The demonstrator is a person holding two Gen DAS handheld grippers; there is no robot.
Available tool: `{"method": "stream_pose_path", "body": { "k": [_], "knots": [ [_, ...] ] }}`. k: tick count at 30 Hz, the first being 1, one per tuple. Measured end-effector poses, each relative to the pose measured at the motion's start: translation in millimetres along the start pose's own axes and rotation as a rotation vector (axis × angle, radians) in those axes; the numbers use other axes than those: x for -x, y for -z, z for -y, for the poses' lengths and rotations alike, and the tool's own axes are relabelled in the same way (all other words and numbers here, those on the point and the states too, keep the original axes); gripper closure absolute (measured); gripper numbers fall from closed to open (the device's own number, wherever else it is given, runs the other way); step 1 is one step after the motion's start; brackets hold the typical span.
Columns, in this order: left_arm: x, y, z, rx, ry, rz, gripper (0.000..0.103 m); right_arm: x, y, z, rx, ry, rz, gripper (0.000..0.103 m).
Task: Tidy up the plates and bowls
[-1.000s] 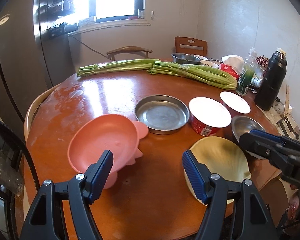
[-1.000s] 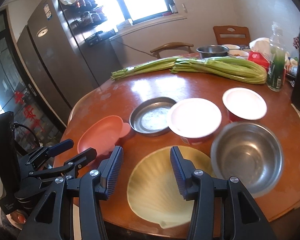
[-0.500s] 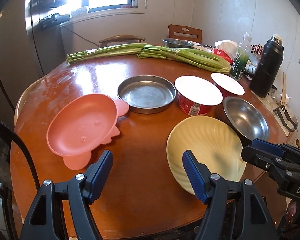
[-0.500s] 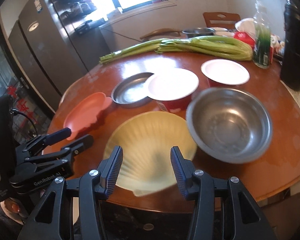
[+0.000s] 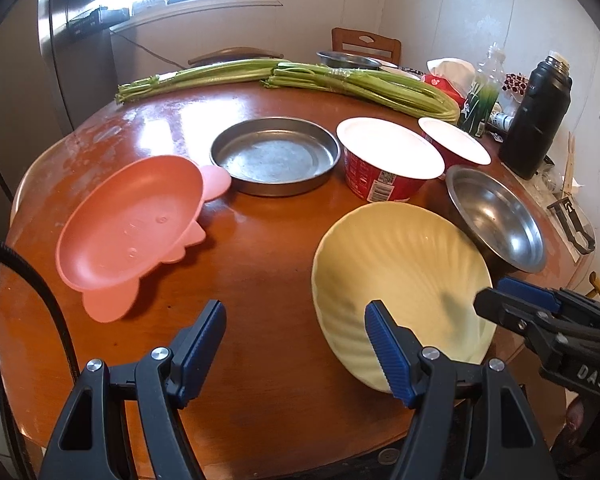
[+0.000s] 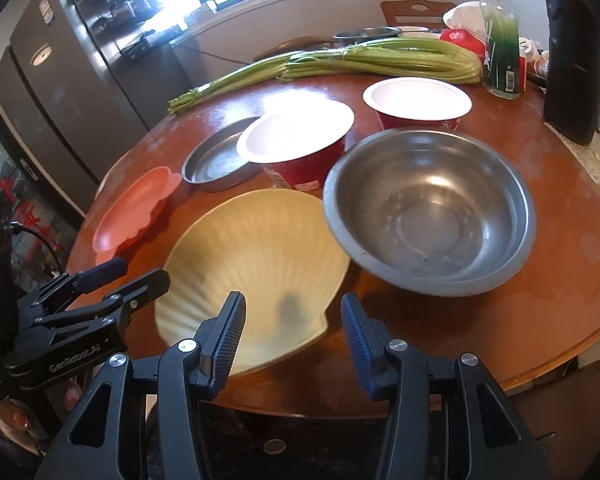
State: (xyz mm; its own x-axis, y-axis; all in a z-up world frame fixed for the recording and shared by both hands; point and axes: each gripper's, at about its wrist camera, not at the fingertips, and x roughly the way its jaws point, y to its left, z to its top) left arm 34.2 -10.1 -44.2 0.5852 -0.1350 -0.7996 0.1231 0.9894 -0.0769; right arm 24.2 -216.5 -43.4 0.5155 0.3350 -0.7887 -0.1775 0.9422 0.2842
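Observation:
A yellow shell-shaped plate (image 5: 396, 264) lies near the round table's front edge, also in the right wrist view (image 6: 256, 256). A pink plate (image 5: 128, 220) lies to its left. A flat steel pan (image 5: 274, 154), two red paper bowls (image 5: 388, 160) (image 5: 454, 146) and a steel bowl (image 6: 428, 208) sit behind and to the right. My left gripper (image 5: 296, 344) is open above the table's front, just left of the yellow plate. My right gripper (image 6: 292, 328) is open over the yellow plate's near rim.
Celery bundles (image 5: 340, 80) lie across the back of the wooden table (image 5: 260, 320). A black flask (image 5: 540, 116), a bottle (image 5: 482, 92) and clutter stand at the right. A fridge (image 6: 60, 80) stands at the left, chairs behind.
Both grippers have pulled back and risen a little, so the table's front edge and more of the yellow plate show. Both stay open. No dish has moved.

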Motion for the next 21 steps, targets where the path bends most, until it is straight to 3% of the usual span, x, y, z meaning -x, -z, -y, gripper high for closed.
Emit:
{"method": "stream_pose_path", "body": {
  "k": [8,21],
  "knots": [
    [-14.3,1.8,5.7,0.005,0.021,-0.030,0.032,-17.1,-1.9,2.1,0.011,-0.001,-0.026,0.052],
    [-28.9,1.4,8.0,0.019,0.054,-0.052,0.032,-36.1,-5.8,-4.4,0.103,0.045,0.015,0.052]
  ]
}}
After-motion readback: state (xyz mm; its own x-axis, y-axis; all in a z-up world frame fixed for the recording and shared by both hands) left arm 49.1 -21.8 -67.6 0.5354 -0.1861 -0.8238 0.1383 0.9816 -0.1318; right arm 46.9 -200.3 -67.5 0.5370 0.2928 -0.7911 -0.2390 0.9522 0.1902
